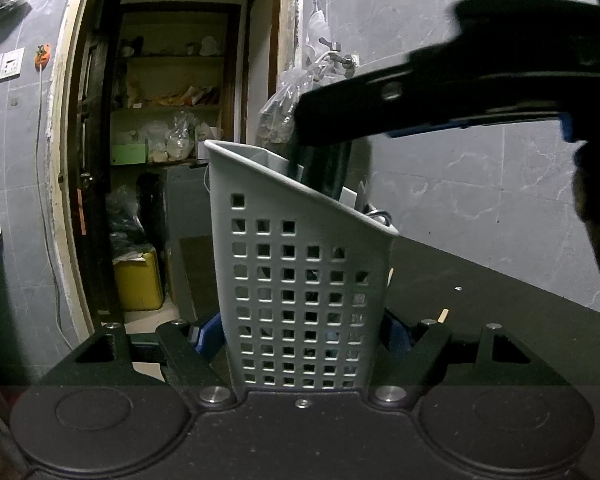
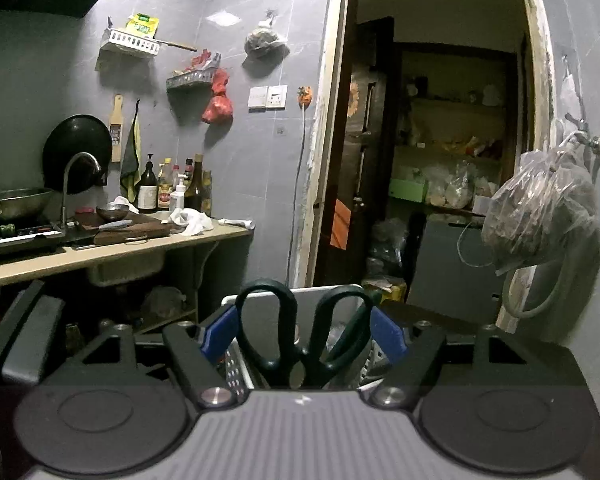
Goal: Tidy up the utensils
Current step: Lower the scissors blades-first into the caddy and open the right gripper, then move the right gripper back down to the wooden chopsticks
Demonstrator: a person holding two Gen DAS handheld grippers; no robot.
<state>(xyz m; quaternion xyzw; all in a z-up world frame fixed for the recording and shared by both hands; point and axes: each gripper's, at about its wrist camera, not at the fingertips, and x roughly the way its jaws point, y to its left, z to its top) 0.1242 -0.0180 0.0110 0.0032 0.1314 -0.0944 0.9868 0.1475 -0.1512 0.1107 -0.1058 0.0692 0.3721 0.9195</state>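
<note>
I can read no text here: the labels on the bottles (image 2: 172, 188) beside the tap (image 2: 74, 184) are too blurred.

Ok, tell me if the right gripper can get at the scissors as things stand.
Likely yes: the scissors stand handles-up in the grey holder, and the right gripper has its open fingers flanking both handle loops, with nothing between.

Grey tiled walls (image 2: 236, 152); open doorway (image 2: 440, 140) onto dim shelved pantry; cluttered counter (image 2: 112, 248) left.
</note>
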